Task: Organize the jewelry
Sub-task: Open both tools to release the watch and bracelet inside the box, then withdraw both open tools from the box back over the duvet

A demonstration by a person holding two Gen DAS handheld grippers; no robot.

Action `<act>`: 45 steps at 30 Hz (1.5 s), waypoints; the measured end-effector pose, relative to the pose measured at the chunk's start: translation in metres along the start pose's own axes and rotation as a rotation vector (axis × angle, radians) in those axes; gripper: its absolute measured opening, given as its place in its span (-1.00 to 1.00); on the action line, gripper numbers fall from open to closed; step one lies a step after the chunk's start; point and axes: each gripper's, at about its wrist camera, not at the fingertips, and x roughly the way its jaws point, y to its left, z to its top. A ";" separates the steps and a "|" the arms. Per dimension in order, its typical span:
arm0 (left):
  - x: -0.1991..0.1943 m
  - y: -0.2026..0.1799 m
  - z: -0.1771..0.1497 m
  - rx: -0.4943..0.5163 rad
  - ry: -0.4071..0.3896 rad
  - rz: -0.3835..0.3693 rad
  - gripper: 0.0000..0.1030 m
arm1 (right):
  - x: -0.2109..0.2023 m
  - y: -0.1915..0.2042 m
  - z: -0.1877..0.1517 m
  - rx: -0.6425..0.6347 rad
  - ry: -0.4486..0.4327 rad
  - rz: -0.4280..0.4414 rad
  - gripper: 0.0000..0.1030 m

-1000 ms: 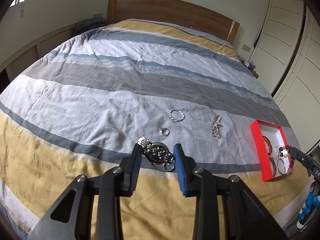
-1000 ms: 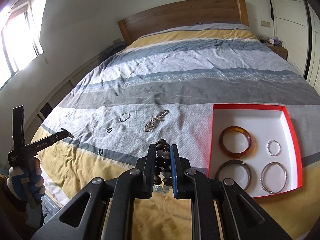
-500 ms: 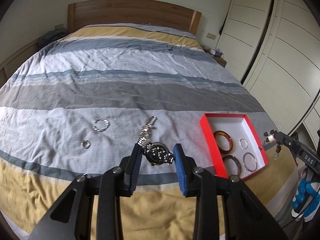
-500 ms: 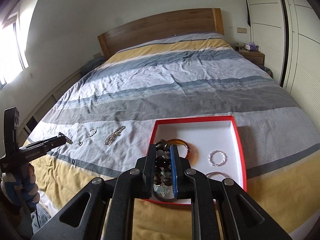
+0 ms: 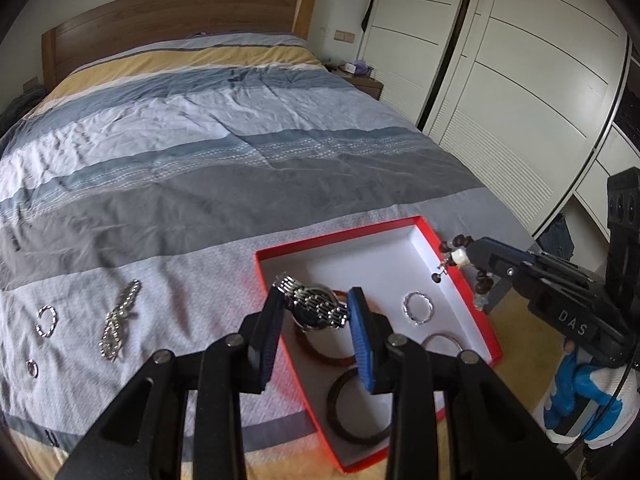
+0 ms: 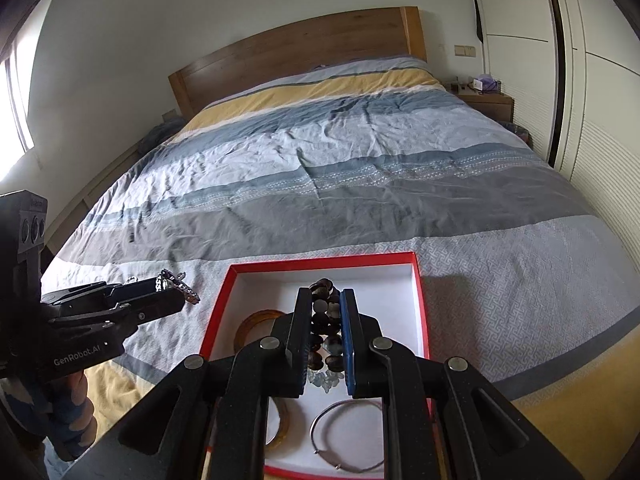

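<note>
My left gripper (image 5: pixel 314 304) is shut on a silver metal watch (image 5: pixel 314 306) and holds it above the left part of the red box (image 5: pixel 472 312) with a white inside. My right gripper (image 6: pixel 325 300) is shut on a dark bead bracelet (image 6: pixel 324 320) and holds it over the same red box (image 6: pixel 218 312). The box holds an amber bangle (image 6: pixel 256 322), a dark bangle (image 5: pixel 352 412), a thin silver bangle (image 6: pixel 344 436) and a small silver ring bracelet (image 5: pixel 418 308). The right gripper also shows in the left wrist view (image 5: pixel 460 256), with beads hanging over the box's right rim.
On the striped bedspread left of the box lie a silver chain bracelet (image 5: pixel 118 320), a twisted silver ring (image 5: pixel 47 321) and a small ring (image 5: pixel 32 368). White wardrobe doors (image 5: pixel 500 80) stand to the right of the bed. A wooden headboard (image 6: pixel 304 52) is at the far end.
Both grippers have moved right with their loads. The watch and the bead bracelet now hang over the red box instead of over the bedspread.
</note>
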 end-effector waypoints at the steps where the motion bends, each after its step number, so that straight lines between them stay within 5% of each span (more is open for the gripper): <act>1: 0.010 -0.002 0.003 0.004 0.009 -0.001 -0.41 | 0.007 -0.004 0.002 -0.002 0.007 0.000 -0.73; 11: 0.089 -0.002 0.021 -0.003 0.089 0.039 -0.41 | 0.072 -0.026 0.006 -0.013 0.080 -0.008 -0.73; 20: 0.118 0.007 0.014 -0.001 0.132 0.051 -0.39 | 0.096 -0.032 0.002 -0.015 0.131 -0.025 -0.71; 32: 0.100 0.017 0.021 -0.064 0.123 -0.016 -0.37 | 0.076 -0.035 0.009 -0.033 0.106 -0.102 -0.40; 45: 0.015 0.020 0.026 -0.038 0.037 -0.063 -0.26 | -0.006 -0.032 0.002 -0.016 0.027 -0.104 -0.33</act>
